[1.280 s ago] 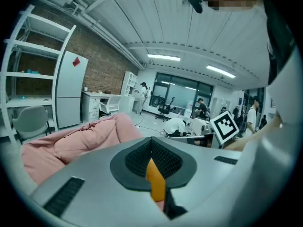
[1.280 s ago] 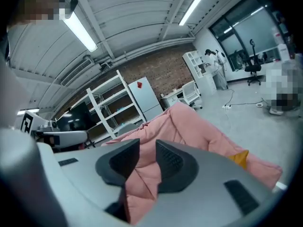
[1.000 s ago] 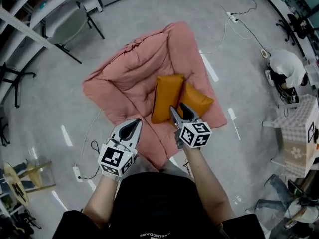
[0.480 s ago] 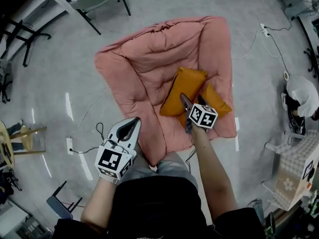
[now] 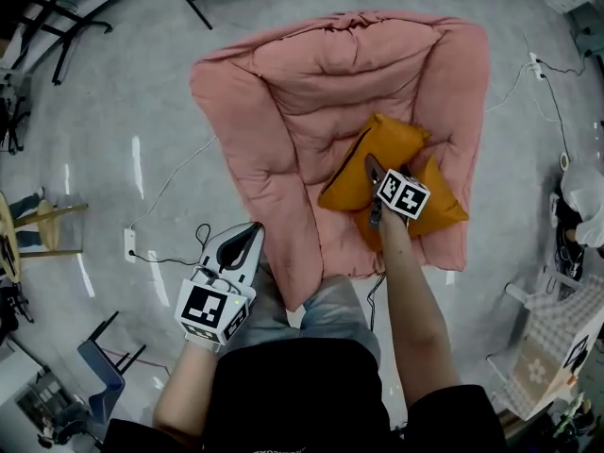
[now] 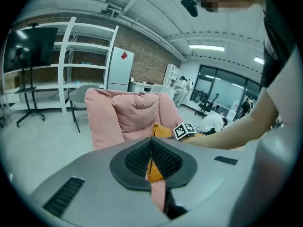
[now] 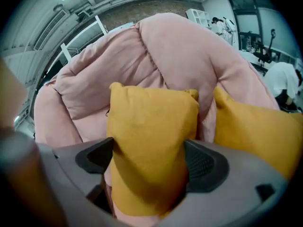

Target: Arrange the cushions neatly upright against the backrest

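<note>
**Inspector:** Site: grey concrete floor (image 5: 113,111), cables and chairs at the edges. On it sits a pink padded lounger (image 5: 283,187). Where is the work piece?

**Assistant:** The nearer orange cushion (image 7: 151,126) stands on end against the backrest (image 7: 156,56), on the seat's right half. The second cushion (image 7: 255,131) lies just beside it, tilted toward the lounger's side wall.

**Inspector:** Finger condition?

**Assistant:** The right gripper (image 7: 149,160) has its fingers opening. The nearer cushion fills the gap between them, but it does not look pinched. The left gripper (image 5: 243,243) is held near the body, well apart from the lounger, with its fingers closed on nothing.

**Inspector:** Recommendation for this release?

**Assistant:** In my judgement, open fully before backing straight out, so that neither pad drags fabric and tips the cushion forward. Check that its back rests flat on the padding. Then take the second cushion low on its edge, and stand it alongside without knocking the first.
</note>
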`<state>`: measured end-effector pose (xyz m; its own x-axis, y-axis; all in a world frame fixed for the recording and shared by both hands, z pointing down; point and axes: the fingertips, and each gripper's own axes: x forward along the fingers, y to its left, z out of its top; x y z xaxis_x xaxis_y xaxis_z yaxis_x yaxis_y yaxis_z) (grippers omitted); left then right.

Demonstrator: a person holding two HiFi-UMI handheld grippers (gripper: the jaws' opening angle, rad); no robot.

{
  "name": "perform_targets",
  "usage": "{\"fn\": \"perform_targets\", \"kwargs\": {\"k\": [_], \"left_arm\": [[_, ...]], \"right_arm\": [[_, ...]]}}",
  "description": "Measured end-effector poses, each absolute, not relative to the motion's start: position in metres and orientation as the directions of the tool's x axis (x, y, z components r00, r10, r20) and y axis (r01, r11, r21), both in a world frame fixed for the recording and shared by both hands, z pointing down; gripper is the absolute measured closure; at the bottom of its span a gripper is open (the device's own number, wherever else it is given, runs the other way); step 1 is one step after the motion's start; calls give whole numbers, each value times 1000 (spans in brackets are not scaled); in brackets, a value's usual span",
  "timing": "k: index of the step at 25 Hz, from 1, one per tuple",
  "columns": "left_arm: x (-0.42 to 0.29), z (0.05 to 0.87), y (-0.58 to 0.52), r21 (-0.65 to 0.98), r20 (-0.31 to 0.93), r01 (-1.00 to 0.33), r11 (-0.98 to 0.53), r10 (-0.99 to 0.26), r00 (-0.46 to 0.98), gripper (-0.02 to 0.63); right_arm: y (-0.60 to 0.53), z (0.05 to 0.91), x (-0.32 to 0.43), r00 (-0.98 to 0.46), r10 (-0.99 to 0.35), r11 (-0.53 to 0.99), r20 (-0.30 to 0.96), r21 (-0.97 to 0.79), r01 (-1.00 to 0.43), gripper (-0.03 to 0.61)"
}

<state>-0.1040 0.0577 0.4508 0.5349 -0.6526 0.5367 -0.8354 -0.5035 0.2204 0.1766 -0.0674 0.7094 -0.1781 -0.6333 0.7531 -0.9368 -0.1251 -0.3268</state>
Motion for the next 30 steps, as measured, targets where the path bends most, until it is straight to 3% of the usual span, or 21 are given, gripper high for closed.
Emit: {"fn": "perform_targets", "kwargs": {"k": [10, 16, 19, 26, 30], "left_arm": [[-128, 474, 58, 238, 548, -859, -452, -668, 503, 601], [-138, 475, 56, 244, 550, -865, -438, -672, 495, 601], [-143, 472, 55, 248, 549, -867, -433, -675, 494, 601], [-145, 464, 51, 241, 544, -869, -431, -682, 489, 601], [-152, 464, 52, 246, 544, -874, -419, -687, 483, 601]], "right_arm": [[-89, 731, 178, -127, -632, -169, 764, -296, -940, 130], [-80, 716, 170, -130, -656, -135, 743, -284, -949, 254], [-71, 697, 150, -146, -684, -40, 715, -236, -971, 275], [-64, 648, 52, -293, -724, 346, 625, -39, -938, 276], [-66, 644, 21, -316, -717, 395, 621, -12, -919, 284]]}}
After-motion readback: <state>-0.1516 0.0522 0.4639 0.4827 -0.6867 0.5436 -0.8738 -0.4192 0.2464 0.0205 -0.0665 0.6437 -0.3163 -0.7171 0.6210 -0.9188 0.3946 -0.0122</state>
